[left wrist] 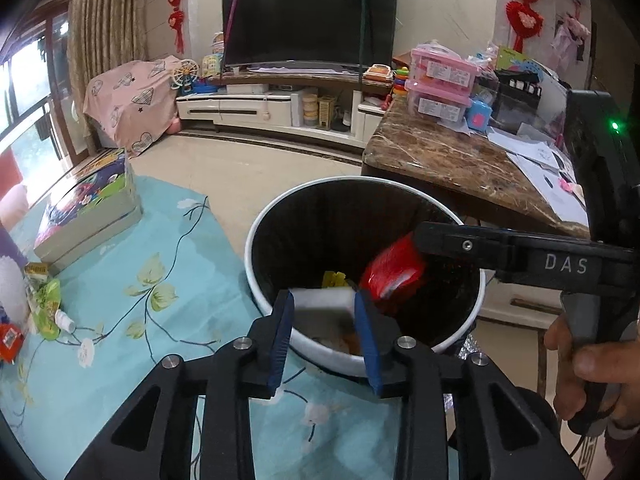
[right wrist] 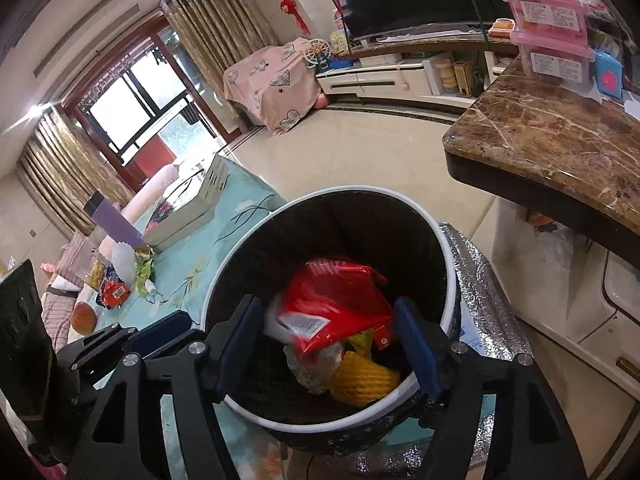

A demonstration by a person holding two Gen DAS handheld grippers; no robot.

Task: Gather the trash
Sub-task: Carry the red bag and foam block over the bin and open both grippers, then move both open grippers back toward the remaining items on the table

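Both over the black trash bin (right wrist: 448, 248). Left gripper (left wrist: 322, 320) loose around a light white scrap (left wrist: 324, 300); right gripper (right wrist: 332, 344) wide, empty. Red wrapper (right wrist: 332, 300) inside: thin, crinkly, slippery; pinch an edge.

Setting: home living room. At 12 o'clock in the left wrist view, a large dark television (left wrist: 310, 16) above a low white media cabinet (left wrist: 256, 110). At 10 o'clock, gold curtains (left wrist: 106, 24) beside a balcony window (right wrist: 136, 104). At 2 o'clock, marble-topped table (left wrist: 448, 160) bearing pink storage boxes (left wrist: 442, 80). Red knot ornaments (left wrist: 524, 20) on the wall; children's toys (left wrist: 190, 74) at the cabinet's left end.
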